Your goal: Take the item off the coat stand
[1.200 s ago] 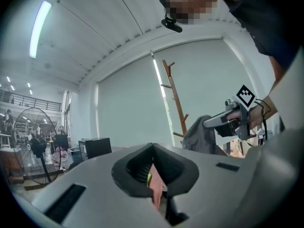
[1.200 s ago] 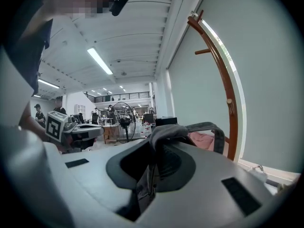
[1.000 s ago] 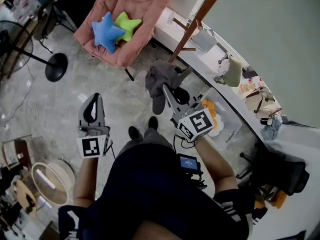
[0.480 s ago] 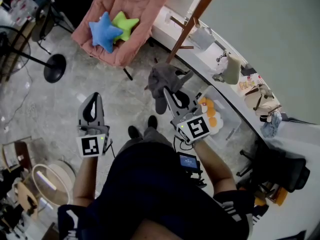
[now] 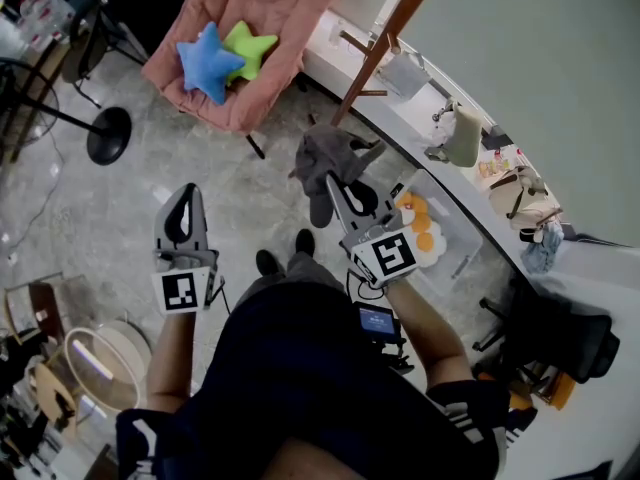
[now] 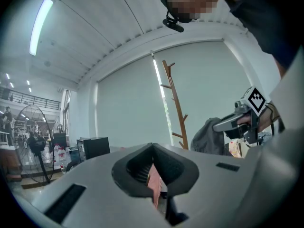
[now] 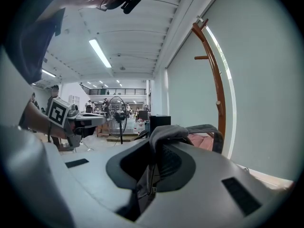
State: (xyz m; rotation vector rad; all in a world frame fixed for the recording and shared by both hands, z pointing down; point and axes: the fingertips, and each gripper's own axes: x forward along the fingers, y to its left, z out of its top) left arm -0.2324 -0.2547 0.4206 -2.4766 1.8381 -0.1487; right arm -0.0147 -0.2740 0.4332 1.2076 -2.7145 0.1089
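A grey cloth item (image 5: 325, 156) hangs off my right gripper (image 5: 334, 184), which is shut on a fold of it, in front of the person's chest. The brown wooden coat stand (image 5: 386, 40) rises just beyond it by the white ledge, with bare pegs. In the right gripper view the grey cloth (image 7: 169, 131) is pinched between the jaws of the right gripper (image 7: 151, 175), with the coat stand (image 7: 216, 82) to the right. My left gripper (image 5: 185, 204) is held apart at the left, shut and empty. The left gripper view shows the coat stand (image 6: 175, 104) and the grey cloth (image 6: 207, 137).
A pink armchair (image 5: 292, 10) with a blue star cushion (image 5: 207, 63) and a green one (image 5: 250, 47) stands behind. A black fan base (image 5: 110, 134) is at the left. The white ledge (image 5: 470, 200) carries bags; a tray of oranges (image 5: 425, 230) sits by the right gripper.
The right gripper with the grey cloth has shifted slightly left and down, away from the coat stand. The left gripper has stayed in place.
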